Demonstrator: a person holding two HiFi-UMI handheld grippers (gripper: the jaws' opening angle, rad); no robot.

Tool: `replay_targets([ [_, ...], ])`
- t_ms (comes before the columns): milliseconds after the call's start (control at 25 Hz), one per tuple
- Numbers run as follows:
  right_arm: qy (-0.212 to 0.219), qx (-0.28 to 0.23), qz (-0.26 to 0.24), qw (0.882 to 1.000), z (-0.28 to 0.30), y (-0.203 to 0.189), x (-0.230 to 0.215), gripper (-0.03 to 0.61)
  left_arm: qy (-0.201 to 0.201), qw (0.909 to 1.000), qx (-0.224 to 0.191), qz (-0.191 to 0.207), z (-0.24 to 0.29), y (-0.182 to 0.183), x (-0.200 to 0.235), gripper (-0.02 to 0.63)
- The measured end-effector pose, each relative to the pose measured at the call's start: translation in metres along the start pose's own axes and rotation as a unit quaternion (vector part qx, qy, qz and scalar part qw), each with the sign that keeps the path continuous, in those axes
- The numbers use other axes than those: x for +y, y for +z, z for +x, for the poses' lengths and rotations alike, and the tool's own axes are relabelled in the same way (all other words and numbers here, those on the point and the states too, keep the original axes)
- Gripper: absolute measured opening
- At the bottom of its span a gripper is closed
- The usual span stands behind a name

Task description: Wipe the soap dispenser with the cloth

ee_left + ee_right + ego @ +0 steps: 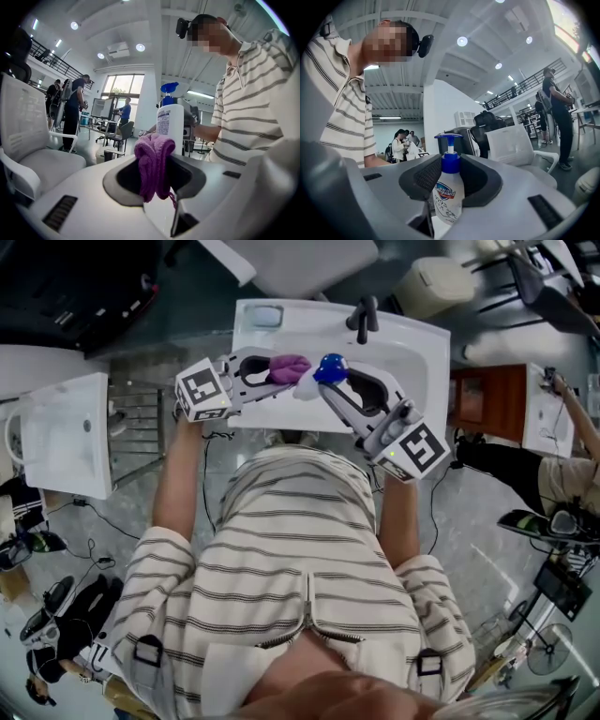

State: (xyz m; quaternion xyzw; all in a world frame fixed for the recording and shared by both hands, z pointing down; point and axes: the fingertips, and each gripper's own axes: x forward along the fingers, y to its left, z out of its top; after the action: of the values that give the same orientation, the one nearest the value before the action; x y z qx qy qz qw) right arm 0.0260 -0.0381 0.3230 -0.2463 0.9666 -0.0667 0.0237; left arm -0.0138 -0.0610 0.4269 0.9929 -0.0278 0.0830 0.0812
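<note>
The soap dispenser (324, 373) is a white bottle with a blue pump, held above the white sink (427, 352). My right gripper (336, 382) is shut on the bottle's body (447, 197), which stands upright between its jaws with the blue pump (449, 154) on top. My left gripper (281, 371) is shut on a bunched purple cloth (288, 367), which hangs folded between its jaws (154, 164). In the left gripper view the dispenser (169, 119) stands just behind the cloth, close to it or touching it.
A dark faucet (364, 317) rises at the sink's back edge. A second white sink unit (70, 432) stands at the left. A white office chair (28, 150) is nearby, and several people stand at desks in the background.
</note>
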Motion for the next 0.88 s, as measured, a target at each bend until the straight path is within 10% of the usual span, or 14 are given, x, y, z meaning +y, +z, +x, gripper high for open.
replay_targets([
  [880, -0.108, 0.010, -0.009, 0.994, 0.012, -0.018, -0.019, 0.132, 0.166, 0.9853, -0.033, -0.020, -0.018, 0.013, 0.010, 0.133],
])
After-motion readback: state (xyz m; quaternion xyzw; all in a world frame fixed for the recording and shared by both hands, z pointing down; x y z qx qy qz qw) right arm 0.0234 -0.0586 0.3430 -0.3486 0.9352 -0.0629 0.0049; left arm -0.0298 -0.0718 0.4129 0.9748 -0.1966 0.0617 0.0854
